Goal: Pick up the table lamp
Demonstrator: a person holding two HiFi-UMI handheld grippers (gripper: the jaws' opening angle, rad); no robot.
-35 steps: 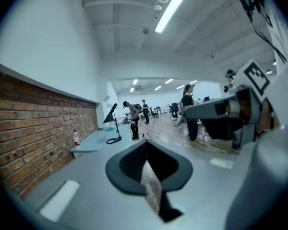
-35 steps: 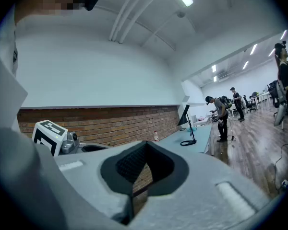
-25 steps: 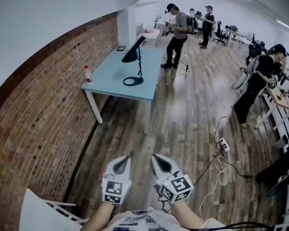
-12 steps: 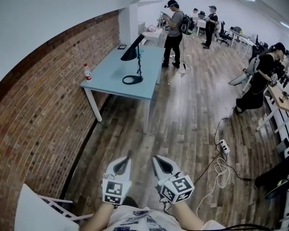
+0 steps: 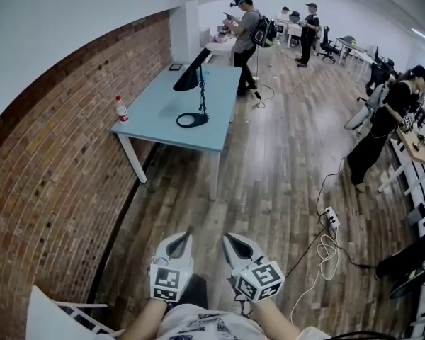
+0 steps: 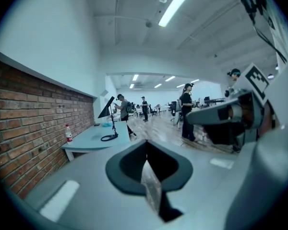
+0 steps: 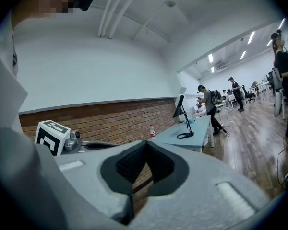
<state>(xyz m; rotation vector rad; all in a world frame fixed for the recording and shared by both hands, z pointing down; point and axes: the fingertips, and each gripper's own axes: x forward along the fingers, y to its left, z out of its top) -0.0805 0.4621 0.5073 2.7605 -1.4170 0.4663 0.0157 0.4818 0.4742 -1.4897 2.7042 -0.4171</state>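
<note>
Table lamp stands upright on the blue table, well ahead of us, slightly left, so our left gripper is nearer. It and the right gripper are both pressed together, empty.

Brick wall runs left of the jaws, w/ white plaster above it. Wood-plank floor under & ahead. Lt-blue table well ahead, just beside the brick. White power strip w/ cable on floor, right of jaws. Office chairs far back. Ceiling tube lights on.
</note>
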